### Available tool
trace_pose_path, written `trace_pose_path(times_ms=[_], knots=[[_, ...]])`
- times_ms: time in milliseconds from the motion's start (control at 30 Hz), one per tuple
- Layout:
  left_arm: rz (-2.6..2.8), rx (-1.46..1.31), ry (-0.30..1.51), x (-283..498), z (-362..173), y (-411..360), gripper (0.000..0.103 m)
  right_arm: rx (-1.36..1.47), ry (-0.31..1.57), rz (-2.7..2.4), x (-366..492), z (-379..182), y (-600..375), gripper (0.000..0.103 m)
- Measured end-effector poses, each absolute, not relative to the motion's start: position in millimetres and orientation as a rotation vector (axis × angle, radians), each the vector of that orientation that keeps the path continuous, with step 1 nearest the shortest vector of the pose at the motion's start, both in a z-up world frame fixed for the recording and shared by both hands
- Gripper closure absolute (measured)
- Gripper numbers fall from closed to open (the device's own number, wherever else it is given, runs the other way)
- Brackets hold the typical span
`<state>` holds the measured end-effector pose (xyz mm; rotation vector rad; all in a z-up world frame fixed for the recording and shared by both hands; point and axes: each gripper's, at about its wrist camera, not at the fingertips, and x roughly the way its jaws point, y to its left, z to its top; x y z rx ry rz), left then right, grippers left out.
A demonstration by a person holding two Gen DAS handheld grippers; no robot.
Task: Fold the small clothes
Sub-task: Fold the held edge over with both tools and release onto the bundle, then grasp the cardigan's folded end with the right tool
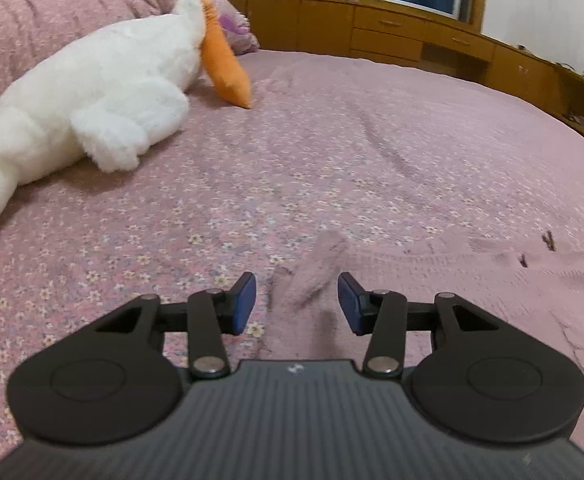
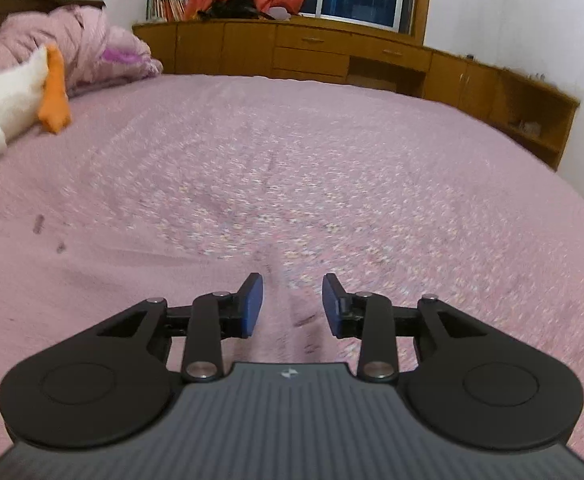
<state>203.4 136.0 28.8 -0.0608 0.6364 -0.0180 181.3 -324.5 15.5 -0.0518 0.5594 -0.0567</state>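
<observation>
A small pink knit garment [image 1: 432, 276] lies on the pink floral bedspread [image 1: 292, 168], nearly the same colour as it, with small dark marks on it at the right. A raised corner of it [image 1: 316, 272] stands up between the blue pads of my left gripper [image 1: 296, 300], which is open around it without pinching. In the right wrist view the garment [image 2: 91, 288] spreads to the lower left, its edge [image 2: 292, 312] running under my right gripper [image 2: 292, 304], which is open. The view is blurred.
A white plush goose [image 1: 91, 100] with an orange beak [image 1: 227, 64] lies at the left of the bed. A rolled pink quilt [image 2: 71, 40] sits at the head. Wooden cabinets [image 2: 332, 52] run along the far and right sides.
</observation>
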Motion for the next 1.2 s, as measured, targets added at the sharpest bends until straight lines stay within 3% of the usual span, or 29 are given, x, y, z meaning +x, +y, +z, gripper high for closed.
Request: trace_pose_path(times_ms=[167,233,367,500,700,967,1200], knots=[[0.053,-0.003,0.698,217.4,12.4,134.4,0.054,-0.024,0.562,0.06,173.7,10.1,-317.4,0.062],[0.085,-0.027,0.709,221.7,7.8,140.7,0.045,-0.02,0.598,0.075,180.3,3.5,-315.5,0.062],[0.095,-0.083,0.708,225.5,9.1,151.3,0.044,0.015,0.625,0.08,194.0,-12.7,-318.9,0.062],[0.114,-0.053,0.704,226.2,8.2,149.6,0.036,0.092,0.612,0.076,202.0,-19.3,-330.8,0.063],[0.145,-0.03,0.665,219.6,15.6,149.3,0.036,0.14,0.585,0.038,201.1,-17.1,-331.8,0.061],[0.204,-0.069,0.657,203.6,36.2,157.7,0.038,0.149,0.581,-0.033,156.4,3.2,-332.8,0.033],[0.166,-0.156,0.713,176.7,51.7,155.7,0.038,0.205,0.628,-0.031,111.0,11.7,-351.0,0.03]])
